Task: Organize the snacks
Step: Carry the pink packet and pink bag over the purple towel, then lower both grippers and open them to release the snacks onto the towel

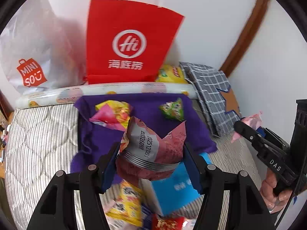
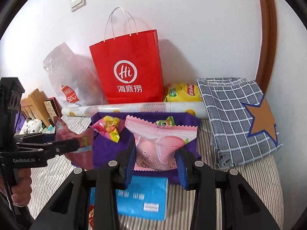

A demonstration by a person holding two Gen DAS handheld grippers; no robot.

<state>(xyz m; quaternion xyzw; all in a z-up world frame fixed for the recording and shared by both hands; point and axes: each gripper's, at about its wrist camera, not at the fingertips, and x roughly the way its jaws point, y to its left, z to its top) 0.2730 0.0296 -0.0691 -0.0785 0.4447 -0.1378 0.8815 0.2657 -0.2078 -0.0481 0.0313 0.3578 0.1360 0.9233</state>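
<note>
A striped bed (image 2: pixel 239 182) carries a red paper bag (image 2: pixel 130 71) at the wall, a purple cloth (image 2: pixel 107 145) just before it. Over the cloth, the left tongs (image 1: pixel 151 164) clench a mauve snack packet (image 1: pixel 153 143); the right tongs (image 2: pixel 155 161) clench a pink peach packet (image 2: pixel 161 143).

The red bag (image 2: pixel 128 67) is matt paper with thin cord handles; beside it the white bag (image 2: pixel 63 76) looks like translucent plastic film. The 2 held snack packets, mauve (image 1: pixel 153 145) and pink (image 2: pixel 157 145), are crinkled glossy foil-like wrap. The purple cloth (image 1: pixel 142 122) looks fuzzy and frayed, and the striped bedcover (image 1: pixel 38 134) is quilted fabric.
</note>
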